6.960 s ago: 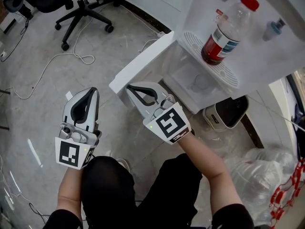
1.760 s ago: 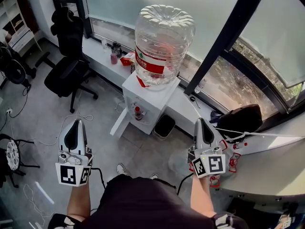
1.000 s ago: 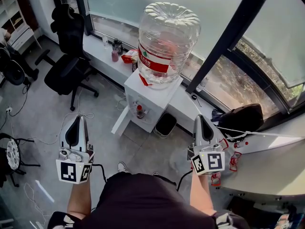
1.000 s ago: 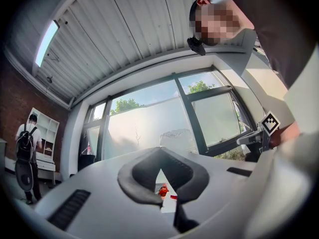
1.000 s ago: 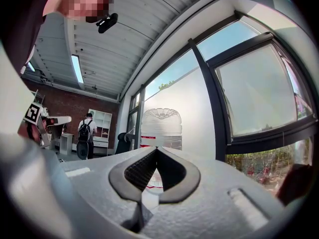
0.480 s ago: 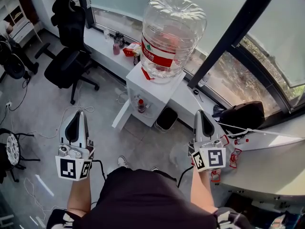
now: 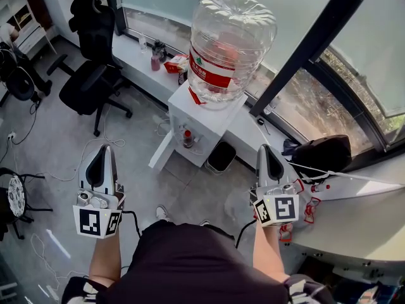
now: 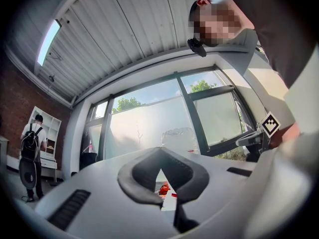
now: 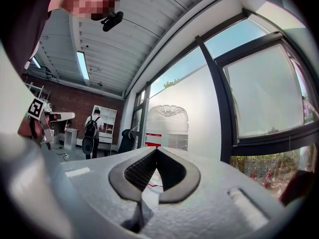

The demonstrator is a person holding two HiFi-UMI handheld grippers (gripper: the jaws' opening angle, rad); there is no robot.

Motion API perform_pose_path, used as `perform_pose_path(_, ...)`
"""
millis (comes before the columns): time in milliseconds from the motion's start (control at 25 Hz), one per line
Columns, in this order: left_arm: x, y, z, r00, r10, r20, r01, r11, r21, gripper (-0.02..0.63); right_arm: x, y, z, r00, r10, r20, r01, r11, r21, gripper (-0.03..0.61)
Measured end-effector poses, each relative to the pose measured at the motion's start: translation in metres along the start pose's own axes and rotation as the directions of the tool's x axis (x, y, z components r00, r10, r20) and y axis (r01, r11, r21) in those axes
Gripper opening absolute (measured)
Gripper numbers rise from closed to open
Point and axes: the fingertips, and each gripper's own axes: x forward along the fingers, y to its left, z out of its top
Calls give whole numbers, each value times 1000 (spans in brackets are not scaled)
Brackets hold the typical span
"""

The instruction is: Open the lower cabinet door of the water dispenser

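Standing back from the water dispenser [image 7: 205, 116], both hands held low in front of me.

- Left gripper [image 7: 104, 151]: jaws clenched, tips together, nothing between them. In the left gripper view [image 8: 159, 152] only the dispenser front shows through the loop behind the tips.
- Right gripper [image 7: 266, 149]: jaws clenched too, and empty. In the right gripper view [image 9: 156, 151] the tips meet and nothing is pinched.
- Neither gripper touches the dispenser; both are well apart from it, one on each side of its line.

Dispenser is a white unit against the window ledge [image 7: 136, 46], with the big water bottle [image 7: 231, 43] seated on top. The lower cabinet door [image 7: 162, 153] is already swung out, standing open towards the left of the head view, its free edge over the floor [image 7: 190, 192]. A small red-capped bottle [image 7: 186, 138] stands on the tap shelf above the cabinet opening.

Around it:
- black bin [image 7: 221, 160] on the floor just beside the dispenser's right side
- black office chair [image 7: 95, 75] well off to the left
- black bag [image 7: 323, 154] on the ledge near the right gripper
- a person with a backpack [image 9: 91, 129] far across the room, seen in both gripper views
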Motion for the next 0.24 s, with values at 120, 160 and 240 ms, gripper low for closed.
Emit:
perform_pose_path(120,-1,0,-1,1000,2,0,-2,1000,-1,8,0,1,-1,1000,2,0,-2,1000,-1,5)
perform_pose_path(160,-1,0,-1,1000,2,-1,-2,1000,0,6,0,1,-1,1000,2,0,-2,1000,-1,5)
perform_pose_path(240,-2,-1,-1,1000,2,-3,-2,1000,0,8,0,1,-1,1000,3,0,-3,1000,-1,5)
